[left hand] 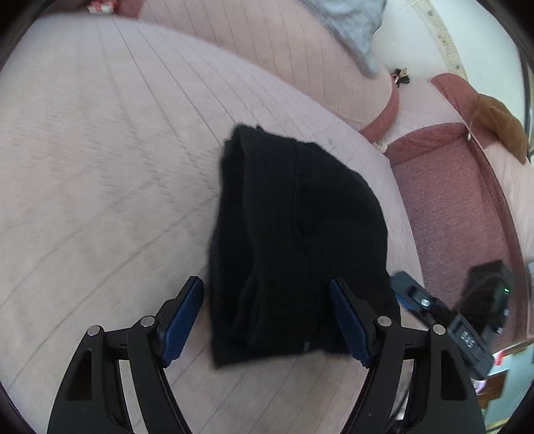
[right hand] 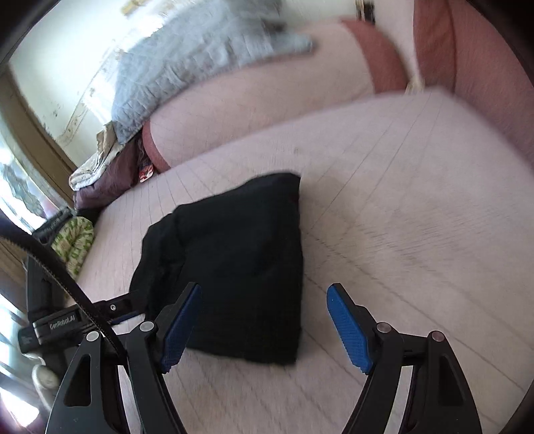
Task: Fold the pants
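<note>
- One pale pink quilted bed surface (left hand: pixel 100 167) fills the left of the left wrist view, its stitched lines blurred.
- One pair of black pants (left hand: pixel 293 240), folded into a compact bundle, lies on that surface near its right edge.
- One left gripper (left hand: pixel 267 320) hangs over the bundle's near end; its two blue pads (left hand: pixel 182 320) stand wide apart, one at each side of the cloth, neither pressing on it.
- One long pink bolster (left hand: pixel 283 60) lies behind the pants, with one grey quilted blanket (left hand: pixel 350 30) draped on it.
- Part of the other gripper's black body shows at the lower right of that view, beside the bed's darker rose edge (left hand: pixel 450 207).
- One brown cloth (left hand: pixel 504 123) lies at the far right.

- In the right wrist view, one green patterned item (right hand: pixel 75 240) and one heap of rumpled bedding (right hand: pixel 96 173) sit at the left.
- The same grey blanket (right hand: pixel 200 56) lies over the bolster (right hand: pixel 267 100).
- The pants (right hand: pixel 227 263) lie left of centre on the bed surface (right hand: pixel 417 217).
- One right gripper (right hand: pixel 265 320) has its two fingers well apart; the left blue pad (right hand: pixel 180 327) overlaps the bundle's near edge in view, the right pad is over bare bedding, and nothing is gripped.
</note>
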The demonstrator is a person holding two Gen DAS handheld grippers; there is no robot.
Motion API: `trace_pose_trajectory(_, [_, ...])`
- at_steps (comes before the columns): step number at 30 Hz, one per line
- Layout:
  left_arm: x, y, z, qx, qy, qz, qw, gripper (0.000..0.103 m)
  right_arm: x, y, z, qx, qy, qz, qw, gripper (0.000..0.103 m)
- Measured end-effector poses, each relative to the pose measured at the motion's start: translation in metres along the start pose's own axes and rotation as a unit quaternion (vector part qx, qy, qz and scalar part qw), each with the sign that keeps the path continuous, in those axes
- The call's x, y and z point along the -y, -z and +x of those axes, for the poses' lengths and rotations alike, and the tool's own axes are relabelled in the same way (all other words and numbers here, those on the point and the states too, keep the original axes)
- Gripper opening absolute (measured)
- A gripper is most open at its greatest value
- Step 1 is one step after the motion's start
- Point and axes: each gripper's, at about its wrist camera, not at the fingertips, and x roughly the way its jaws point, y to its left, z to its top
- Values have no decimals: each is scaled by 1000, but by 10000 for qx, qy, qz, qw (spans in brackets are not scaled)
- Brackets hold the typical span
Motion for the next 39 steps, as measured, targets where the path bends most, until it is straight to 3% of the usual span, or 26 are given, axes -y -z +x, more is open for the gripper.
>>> trace_pose_trajectory(2, [10,-8,11,19,-26,167,9999,79,8,-9,25,-165,-197,200,9995,81])
trace_pose_trajectory(4, [17,-13,16,-43,-60,243,9997,62,10,-16,46,-278,-387,285,9985,78])
trace_pose_trajectory(5, [20,-16,18,-102,-110,254,9996,47,9,-20,52,-282,-490,286,9980,66])
trace_pose_trajectory(8, [18,-19,11,-123,-52,255,9996,36,6,-28,60,-405,-663,473,9959,50])
trace_pose_trajectory(13, [15,-27,-18,139,35,203,9997,33,-17,-37,40,-279,-984,284,9943,36])
trace_pose_trajectory(17, [7,-33,-38,361,-42,185,9992,33,-39,-36,34,-225,-1127,136,9933,35])
trace_pose_trajectory(19, [-7,-37,-35,296,-271,-4,9992,40,-41,-34,42,-311,-1089,159,9934,36])
trace_pose_trajectory(21, [-24,-40,-28,177,-573,-177,9980,42,-36,-29,51,-440,-748,144,9961,40])
trace_pose_trajectory(22, [-35,-40,-27,110,-555,-306,9979,46,-36,-24,57,-477,-210,-62,9986,46])
trace_pose_trajectory(24, [-48,-38,-33,91,-241,-590,9979,48,-37,-18,55,-309,263,-377,9985,64])
trace_pose_trajectory(25, [-49,-37,-41,193,-224,-593,9978,48,-38,-16,48,-249,343,-451,9981,69])
trace_pose_trajectory(28, [-41,-41,-60,451,-135,-446,9979,48,-48,-10,18,54,462,-680,9966,69])
trace_pose_trajectory(33, [-12,-60,-59,699,273,-210,9970,52,-69,11,-23,517,274,-944,9938,69])
trace_pose_trajectory(37, [-5,-78,-11,330,-85,-284,9990,54,-76,28,-10,232,-127,-1044,9942,69])
trace_pose_trajectory(39, [-14,-82,7,223,-270,-354,9988,54,-71,34,4,126,-45,-1076,9941,69])
